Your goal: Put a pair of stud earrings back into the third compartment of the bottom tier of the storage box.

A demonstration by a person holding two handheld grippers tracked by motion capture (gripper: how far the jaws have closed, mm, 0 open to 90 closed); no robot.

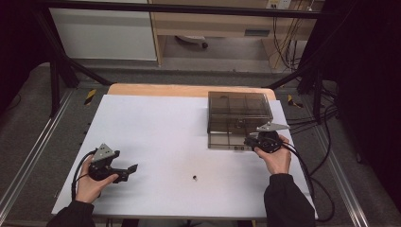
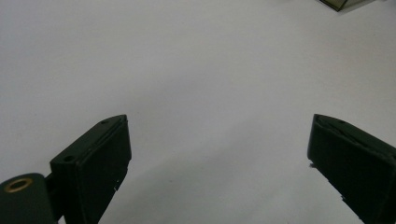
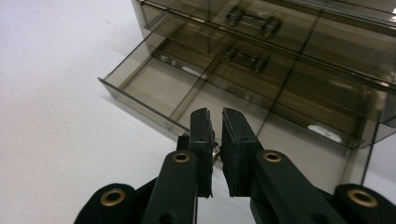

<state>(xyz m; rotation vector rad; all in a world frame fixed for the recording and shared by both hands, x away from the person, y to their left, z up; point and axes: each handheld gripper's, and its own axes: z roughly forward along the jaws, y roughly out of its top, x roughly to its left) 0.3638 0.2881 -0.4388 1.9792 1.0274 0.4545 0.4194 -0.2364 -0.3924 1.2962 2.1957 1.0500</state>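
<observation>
Table covered by a white sheet, seen from the high view, with my two hand-held grippers over it. My left gripper sits near the front left of the sheet, held in my left hand, its cable looping off to the side. In the left gripper view its jaws stand wide apart with nothing between them, over bare white surface. My right gripper is at the front edge of a smoked, see-through drawer cabinet that stands at the far right of the table; my right hand holds it there. The bottom drawer is pulled partly out, and its dividers split it into compartments. In the right gripper view my jaws are nearly together, with a narrow gap left, and they pinch a small metal handle on the drawer's front wall. Two further handles show on the drawers above. A small dark object, too small to identify, lies alone on the sheet between my two grippers, well apart from the cabinet.
</observation>
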